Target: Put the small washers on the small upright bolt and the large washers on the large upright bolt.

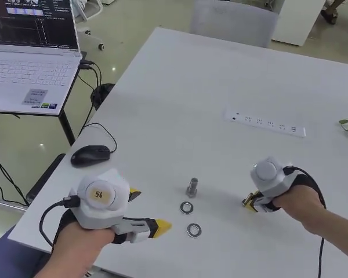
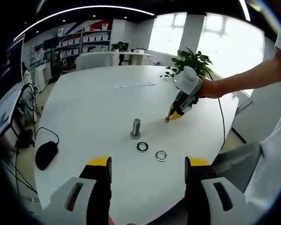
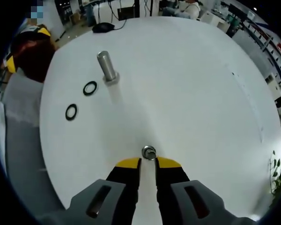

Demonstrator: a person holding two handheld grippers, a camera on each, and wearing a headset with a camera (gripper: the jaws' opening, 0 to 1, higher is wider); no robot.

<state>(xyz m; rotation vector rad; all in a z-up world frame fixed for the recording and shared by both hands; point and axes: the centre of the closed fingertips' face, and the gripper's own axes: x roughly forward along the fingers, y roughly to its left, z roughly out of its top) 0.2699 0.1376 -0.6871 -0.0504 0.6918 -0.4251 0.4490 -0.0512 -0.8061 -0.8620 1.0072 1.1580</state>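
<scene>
- Head view: my left claw [image 1: 148, 210] is closest. It hangs low over the near table edge, left of the big bolt [image 1: 192, 186], with its jaws spread wide and nothing in them. I'd say it is poised to go for a washer.
- The big bolt stands upright on its head so rings can drop over it. One washer [image 1: 187, 207] lies flat just in front of it, and a second washer [image 1: 194, 230] lies a little nearer me. Neither is on the bolt yet.
- My right claw [image 1: 250, 202] points tip-down at the table, well to the right of the big bolt.
- Left gripper view: my open jaws frame the big bolt and both washers. Beyond the bolt, the right claw's tip meets a small metal piece [image 2: 168, 119].
- Right gripper view: the jaws are drawn nearly together with that piece right at their tips. I cannot tell whether it is pinched or only touched, nor whether it is the small bolt or a washer.
- The white table [image 1: 220, 87] is smooth and mostly bare. A power strip [image 1: 267, 123] lies behind the big bolt and a mouse [image 1: 90, 154] off to its left. A laptop [image 1: 29, 58] sits farther left, and a chair [image 1: 232, 20] stands at the far edge of this bright office.
</scene>
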